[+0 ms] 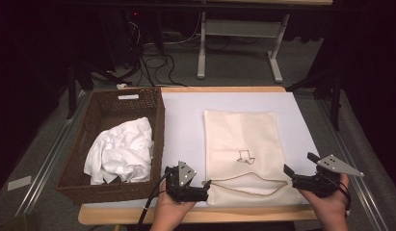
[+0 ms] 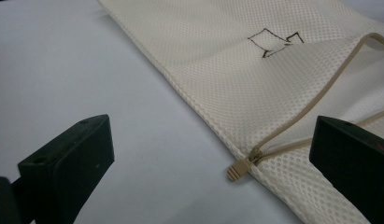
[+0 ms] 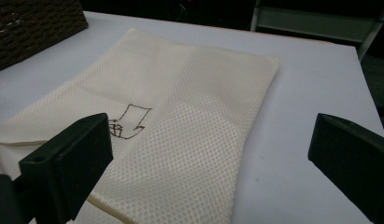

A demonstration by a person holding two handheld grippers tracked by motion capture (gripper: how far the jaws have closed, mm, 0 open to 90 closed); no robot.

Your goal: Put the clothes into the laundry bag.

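**Mesh bag flat, both grippers wide at its mouth**

I see the cream mesh laundry bag (image 1: 241, 149) flat on the white table sheet (image 1: 186, 120), its zipper mouth gaping along the near edge. In my left gripper view the zipper pull (image 2: 237, 171) lies between the spread jaws, untouched. My left gripper (image 1: 206, 185) sits at the bag's 7 o'clock corner, my right gripper (image 1: 297, 164) at 4 o'clock, jaws apart and empty. At 9 o'clock a brown wicker basket (image 1: 157, 103) holds crumpled white cloth (image 1: 121, 151). Beyond: grey floor, cables, dark room.
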